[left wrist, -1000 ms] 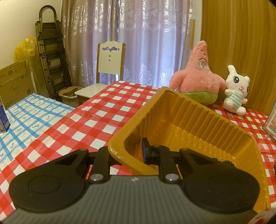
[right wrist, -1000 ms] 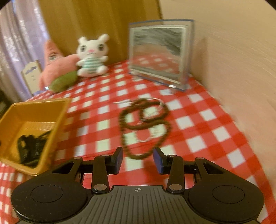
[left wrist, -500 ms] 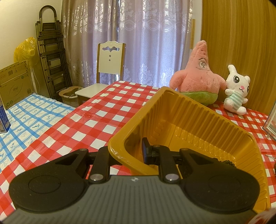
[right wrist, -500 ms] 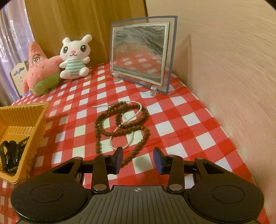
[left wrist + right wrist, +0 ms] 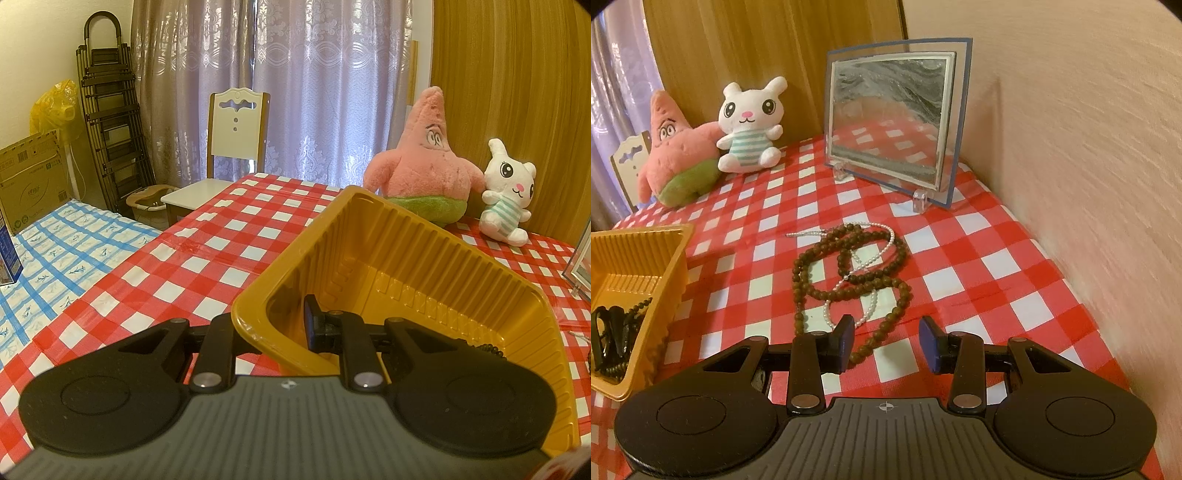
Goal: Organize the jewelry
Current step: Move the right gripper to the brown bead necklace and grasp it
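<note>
Inspecting progress, we find dark jewelry (image 5: 617, 332) already in the yellow tray (image 5: 670, 280) | brown bead necklace (image 5: 849, 273) and pearl strand (image 5: 866, 258) left tangled on the checked tablecloth (image 5: 979, 258) | right gripper (image 5: 886, 338) empty, jaws apart, necklace end between them, untouched | left gripper (image 5: 275, 326) clamped on the tray's near wall.

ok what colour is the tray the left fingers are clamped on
Golden yellow tray, ribbed walls; clearest in the left wrist view.
</note>
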Available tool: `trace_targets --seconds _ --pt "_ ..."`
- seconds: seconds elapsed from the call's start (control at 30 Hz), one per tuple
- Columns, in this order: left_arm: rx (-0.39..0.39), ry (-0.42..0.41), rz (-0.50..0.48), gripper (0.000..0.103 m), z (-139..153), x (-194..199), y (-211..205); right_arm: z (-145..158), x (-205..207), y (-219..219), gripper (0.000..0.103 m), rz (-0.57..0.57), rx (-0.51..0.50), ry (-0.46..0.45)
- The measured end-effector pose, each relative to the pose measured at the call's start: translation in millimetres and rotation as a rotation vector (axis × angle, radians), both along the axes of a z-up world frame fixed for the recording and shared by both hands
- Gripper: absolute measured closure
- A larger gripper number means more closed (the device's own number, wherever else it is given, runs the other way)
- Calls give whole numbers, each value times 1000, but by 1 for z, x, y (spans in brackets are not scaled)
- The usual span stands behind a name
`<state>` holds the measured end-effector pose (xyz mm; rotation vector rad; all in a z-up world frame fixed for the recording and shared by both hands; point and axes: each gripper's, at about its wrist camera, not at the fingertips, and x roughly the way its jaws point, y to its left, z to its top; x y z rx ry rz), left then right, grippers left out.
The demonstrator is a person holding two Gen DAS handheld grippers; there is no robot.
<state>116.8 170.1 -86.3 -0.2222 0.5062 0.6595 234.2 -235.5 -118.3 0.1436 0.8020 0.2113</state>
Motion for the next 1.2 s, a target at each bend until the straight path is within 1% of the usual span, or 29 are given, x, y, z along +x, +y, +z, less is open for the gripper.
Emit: trace_targets --seconds 0.27,0.47,0.7,0.8,0.93,1.0,1.07,1.13,1.17,1.2 --pt "0 1 0 86 0 0 0 -3 4 0 63 0 -14 3" --pt "1 1 0 86 0 0 0 -10 13 -3 63 -9 -32 10" --pt "0 1 0 86 0 0 0 -14 24 -1 63 6 -58 2" --pt "2 0 0 86 0 0 0 -17 32 2 70 1 -77 3" --pt "0 2 0 86 0 0 0 -22 41 5 72 -10 -73 12" --pt "-1 2 1 86 0 0 0 -23 43 8 73 -1 -99 1" --pt "-1 2 1 86 0 0 0 -23 44 14 76 15 -137 -7" --pt "-2 2 2 86 0 0 0 -24 43 17 91 35 -165 -17" --pt "-2 2 2 86 0 0 0 -24 43 18 94 44 -172 -20" --pt "-2 2 3 86 -1 -1 0 -25 43 18 94 49 -178 -23"
